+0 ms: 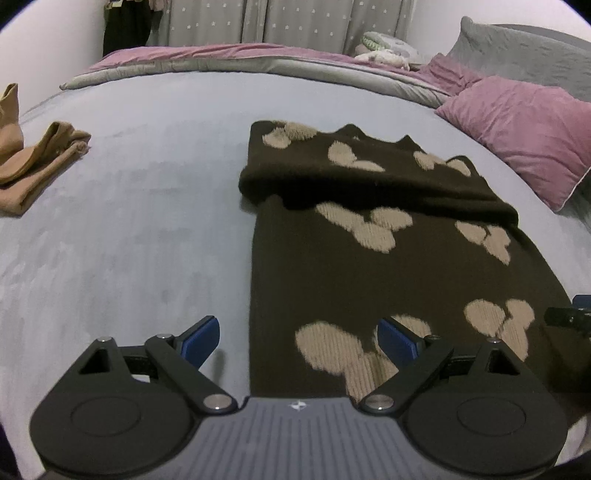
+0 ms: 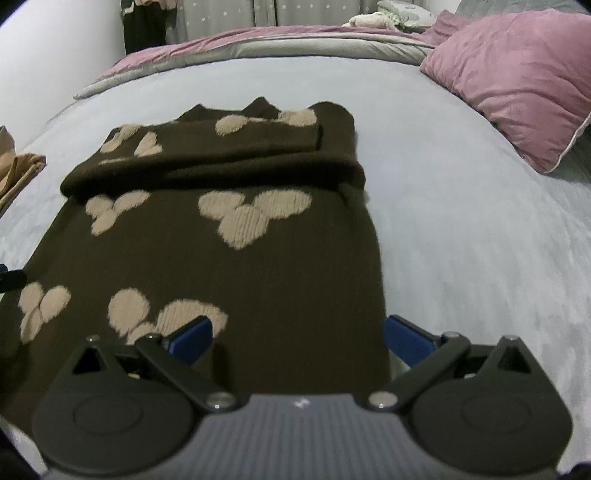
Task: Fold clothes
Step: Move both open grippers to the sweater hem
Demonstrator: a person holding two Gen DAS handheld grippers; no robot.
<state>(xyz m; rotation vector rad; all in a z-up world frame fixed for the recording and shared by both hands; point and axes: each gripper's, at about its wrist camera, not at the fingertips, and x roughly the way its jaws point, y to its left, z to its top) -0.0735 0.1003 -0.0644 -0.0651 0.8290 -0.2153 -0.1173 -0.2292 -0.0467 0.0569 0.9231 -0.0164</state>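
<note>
Hovering low over the near hem, both grippers stand wide apart and hold nothing; left gripper [image 1: 298, 339] straddles the sweater's left edge, one blue pad over the bedspread, the other over the knit; right gripper [image 2: 297, 338] straddles the right edge likewise; the tip of each gripper shows at the rim of the other's view. Brown sweater [image 2: 236, 258] with beige heart shapes lies flat on the pale grey bedspread [image 1: 129, 221], long axis running away from the cameras; its upper part is folded across into a thicker band [image 1: 369, 184] lying crosswise on the body. Tan garment [image 1: 37, 158] sits bunched to the left, well apart from the sweater; pink pillow [image 2: 517, 81] to the right; rolled pink-grey duvet [image 1: 240, 62] beyond; star-print curtain [image 1: 295, 22] at the back.
</note>
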